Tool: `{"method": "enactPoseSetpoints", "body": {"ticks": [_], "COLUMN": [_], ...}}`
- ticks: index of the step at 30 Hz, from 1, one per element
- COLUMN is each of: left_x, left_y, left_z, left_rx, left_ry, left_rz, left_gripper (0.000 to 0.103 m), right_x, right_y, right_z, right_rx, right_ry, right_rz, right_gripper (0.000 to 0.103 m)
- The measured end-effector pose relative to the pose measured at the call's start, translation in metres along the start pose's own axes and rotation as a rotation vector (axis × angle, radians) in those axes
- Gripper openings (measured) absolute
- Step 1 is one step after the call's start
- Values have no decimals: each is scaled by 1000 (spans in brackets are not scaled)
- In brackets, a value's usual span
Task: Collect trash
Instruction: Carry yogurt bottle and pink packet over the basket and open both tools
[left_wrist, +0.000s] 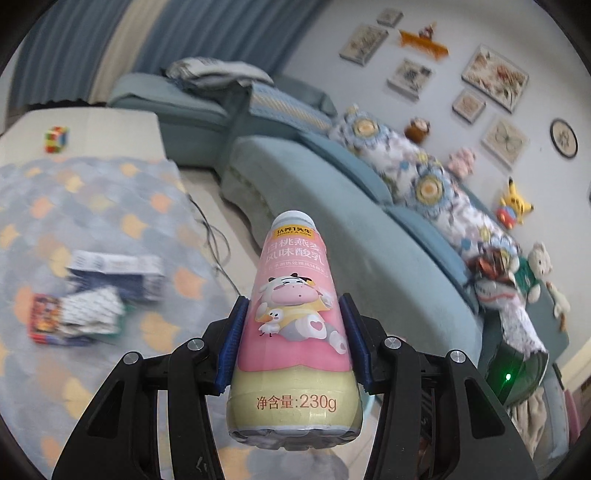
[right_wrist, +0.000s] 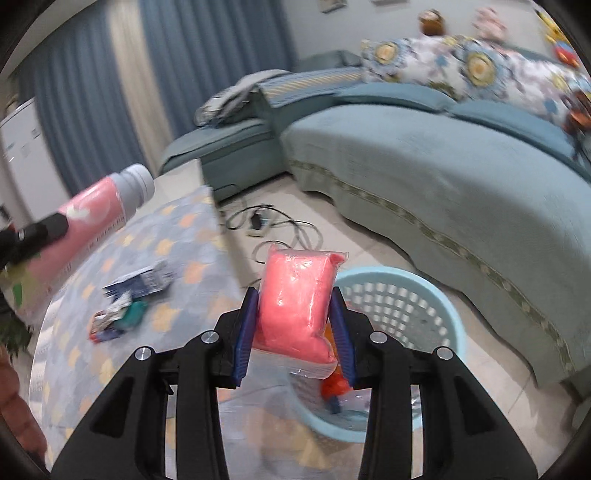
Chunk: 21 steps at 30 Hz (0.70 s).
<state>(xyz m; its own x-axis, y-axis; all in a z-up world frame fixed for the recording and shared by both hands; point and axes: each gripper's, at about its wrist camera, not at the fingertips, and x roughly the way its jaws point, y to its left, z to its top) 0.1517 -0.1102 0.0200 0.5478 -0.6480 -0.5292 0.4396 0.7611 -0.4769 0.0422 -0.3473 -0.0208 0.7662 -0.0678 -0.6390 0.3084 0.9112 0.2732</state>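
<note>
My left gripper (left_wrist: 293, 314) is shut on a pink yogurt bottle (left_wrist: 295, 325) with a white cap, held in the air above the table. The bottle also shows at the left of the right wrist view (right_wrist: 99, 214). My right gripper (right_wrist: 293, 306) is shut on a pink plastic packet (right_wrist: 295, 306), held above the near rim of a light blue perforated basket (right_wrist: 436, 321) on the floor. Some orange trash (right_wrist: 332, 387) lies inside the basket. More trash lies on the table: a blue-and-white carton (left_wrist: 118, 273) (right_wrist: 140, 282) and crumpled wrappers (left_wrist: 74, 317) (right_wrist: 114, 321).
The table has a grey patterned cloth (left_wrist: 92, 206) with a colourful cube (left_wrist: 57, 138) at its far end. A teal sofa (left_wrist: 332, 229) (right_wrist: 443, 177) curves along the right with cushions and plush toys. Cables and a power strip (right_wrist: 258, 221) lie on the floor.
</note>
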Motion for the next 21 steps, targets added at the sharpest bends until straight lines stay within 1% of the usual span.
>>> {"method": "enactPoseSetpoints", "body": {"ticks": [4,7,13,14,15,16,17,21], "left_x": [40,68,101,102,103,104,104,102], "left_y": [-11,-13,-10,-8,-8,-7,-7,-4], "left_z": [-14,-32,-57,-59,-60,-62,-62,-62], "left_rx": [15,27,76,84,86,84,81,82], "left_ry": [70,139,252,261,266,272,273,266], "left_rz": [-12,-15,-27,-38,-45,-52,-54,-44], "left_gripper": [48,48,48,46,47,53,57,57], "right_x": [16,28,51,52,54,55,57,60], "right_y": [-31,-48,-63,-63,-63,-64,-66,-70], "right_z": [-9,-17,-30,-32,-34,-35,-37,-42], "right_rx": [64,102,142,150,158,164,172,184], "right_ry": [43,78,133,135,138,142,148,160], "right_rz": [-45,-65,-78,-82,-84,-82,-75,-80], "right_gripper": [35,36,37,37,38,38,38,38]}}
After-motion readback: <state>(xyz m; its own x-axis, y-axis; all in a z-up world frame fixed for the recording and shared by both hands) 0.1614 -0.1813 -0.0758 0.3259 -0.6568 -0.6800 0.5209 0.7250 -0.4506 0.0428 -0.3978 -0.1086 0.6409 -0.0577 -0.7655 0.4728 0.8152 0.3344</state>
